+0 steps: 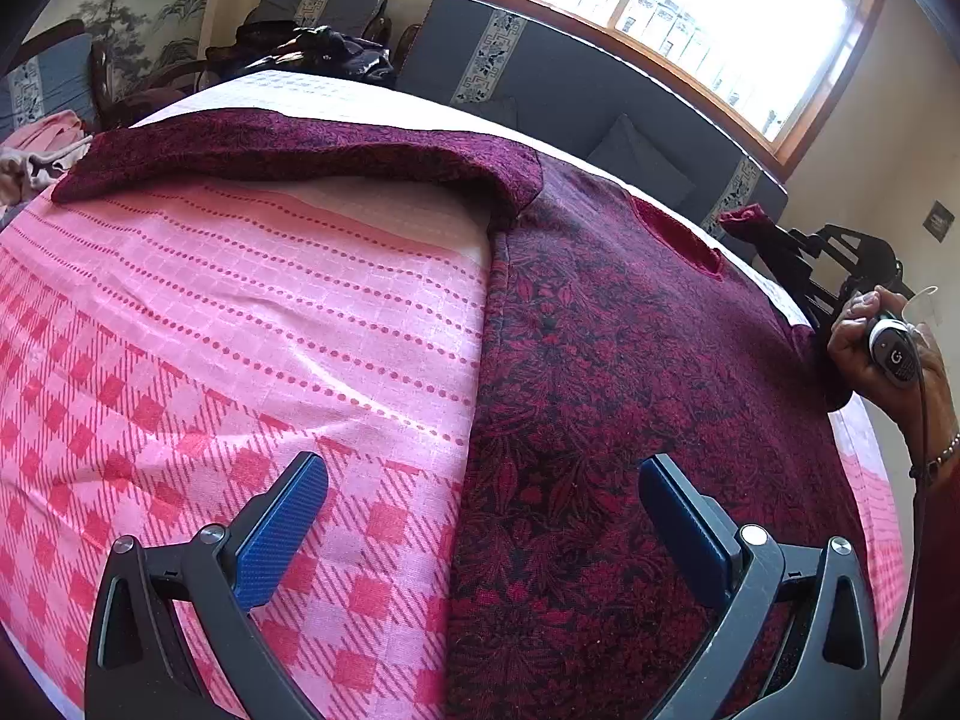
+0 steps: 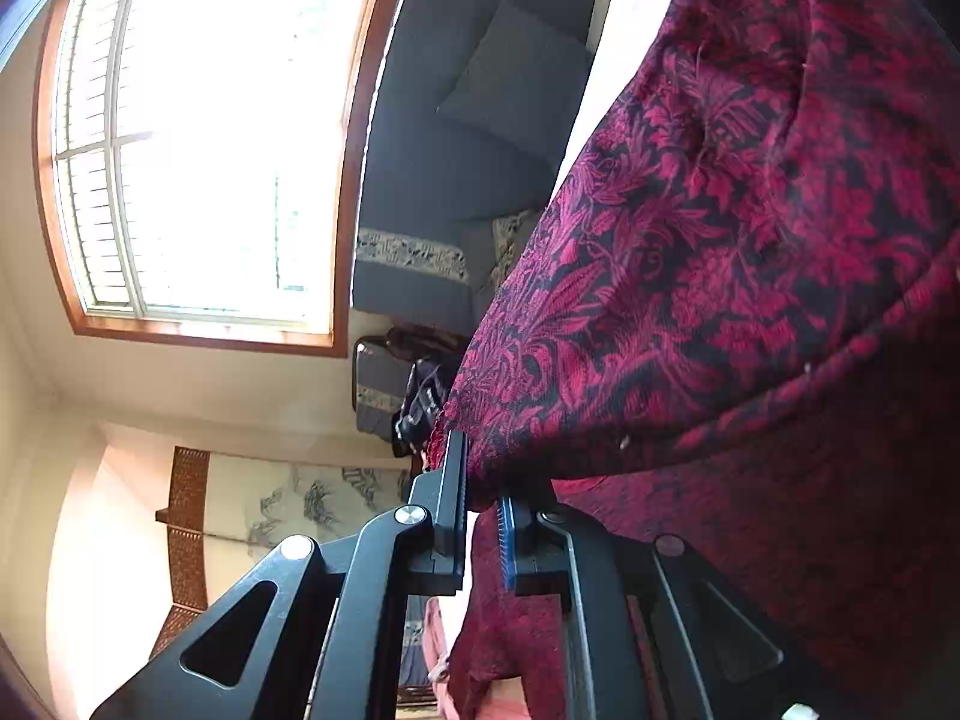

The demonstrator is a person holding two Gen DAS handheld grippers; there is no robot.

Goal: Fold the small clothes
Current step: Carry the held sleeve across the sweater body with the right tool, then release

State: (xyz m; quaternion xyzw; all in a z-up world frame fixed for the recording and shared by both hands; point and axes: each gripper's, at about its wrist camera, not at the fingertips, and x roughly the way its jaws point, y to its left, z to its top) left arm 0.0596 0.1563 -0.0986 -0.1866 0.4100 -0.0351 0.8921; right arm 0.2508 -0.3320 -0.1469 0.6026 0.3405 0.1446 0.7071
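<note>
Left wrist: left gripper [image 1: 483,516], jaws wide and empty, hovers over the maroon top [image 1: 630,390] spread on the pink bedcover [image 1: 210,330]; one sleeve lies outstretched. Right wrist: right gripper [image 2: 480,501] pinches the cloth's lifted edge; folding is barely begun.

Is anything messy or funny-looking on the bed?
Nothing looks broken or spilled. The dark red top lies spread on the pink cloth, one sleeve stretched out sideways. The other sleeve's cuff is pinched in the right gripper, lifted off the bed. A heap of clothes sits crumpled at the far left edge.
</note>
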